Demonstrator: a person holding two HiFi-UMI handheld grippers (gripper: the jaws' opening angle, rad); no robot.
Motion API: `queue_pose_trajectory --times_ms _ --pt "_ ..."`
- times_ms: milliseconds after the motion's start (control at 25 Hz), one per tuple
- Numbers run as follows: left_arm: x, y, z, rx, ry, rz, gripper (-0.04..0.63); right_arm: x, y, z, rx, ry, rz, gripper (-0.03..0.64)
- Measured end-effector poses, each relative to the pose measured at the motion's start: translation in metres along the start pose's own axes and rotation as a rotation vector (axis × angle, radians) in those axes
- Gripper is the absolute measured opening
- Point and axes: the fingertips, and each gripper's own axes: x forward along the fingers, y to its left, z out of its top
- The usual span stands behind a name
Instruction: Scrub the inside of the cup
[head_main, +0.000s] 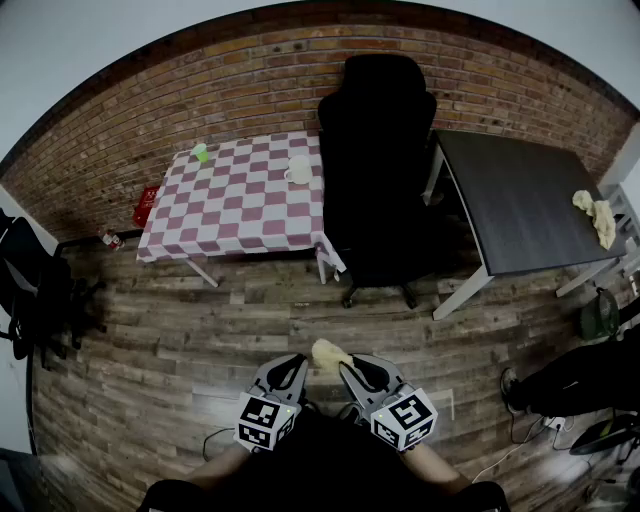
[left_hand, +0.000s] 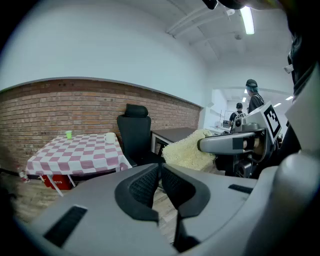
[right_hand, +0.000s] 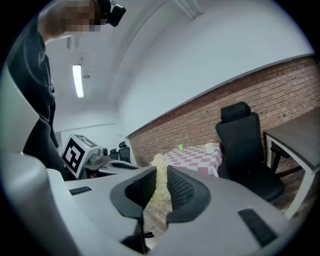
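A white cup (head_main: 298, 170) stands on the far right part of a red-and-white checked table (head_main: 240, 205), well ahead of both grippers; it also shows small as the cup (left_hand: 110, 137) and the cup (right_hand: 209, 148). My right gripper (head_main: 350, 366) is shut on a pale yellow scrubbing cloth (head_main: 328, 352), pinched between the pads as the cloth (right_hand: 158, 160) in the right gripper (right_hand: 159, 169). From the left gripper view the cloth (left_hand: 187, 150) sticks out of the right gripper (left_hand: 230, 144). My left gripper (head_main: 296, 364), also the left gripper (left_hand: 160, 168), is shut with nothing in it.
A small green cup (head_main: 200, 152) sits at the checked table's far left corner. A black office chair (head_main: 375, 150) stands right of that table. A dark grey table (head_main: 520, 200) carries a yellowish rag (head_main: 597, 215). Wooden floor lies between me and the tables. People (left_hand: 252, 97) stand far behind.
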Motion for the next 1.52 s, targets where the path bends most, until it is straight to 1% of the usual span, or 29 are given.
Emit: queue_pose_trajectory --times_ms 160,480,560,680,840,1000,1120,1240,1320,1520 --pt "0.001 0.008 -0.003 -0.008 0.01 0.007 0.034 0.006 0.001 -0.002 -0.006 0.011 0.005 0.074" --pt "0.023 0.004 0.005 0.007 0.018 -0.03 0.034 0.004 -0.017 0.0 0.008 0.011 -0.037 0.074" --pt "0.029 0.003 0.007 0.009 0.025 -0.035 0.034 0.005 -0.023 -0.001 0.028 0.018 -0.048 0.074" --pt "0.032 0.004 0.009 0.009 0.037 -0.033 0.034 0.007 -0.031 -0.006 0.086 0.032 -0.065 0.074" --pt "0.034 0.022 0.0 -0.023 0.071 -0.018 0.034 0.02 -0.041 -0.012 0.142 0.037 -0.076 0.075" --pt "0.039 0.054 -0.003 -0.051 0.089 -0.001 0.034 0.052 -0.043 -0.02 0.163 0.087 -0.056 0.074" --pt "0.046 0.09 0.005 -0.059 0.092 -0.011 0.034 0.087 -0.046 -0.01 0.168 0.101 -0.065 0.074" --pt "0.058 0.131 0.023 -0.079 0.053 -0.002 0.034 0.125 -0.058 0.008 0.138 0.123 -0.078 0.074" --pt "0.064 0.163 0.037 -0.078 0.027 -0.004 0.034 0.156 -0.059 0.019 0.115 0.138 -0.076 0.075" --pt "0.077 0.243 0.059 -0.095 0.0 -0.032 0.034 0.234 -0.06 0.047 0.06 0.166 -0.109 0.075"
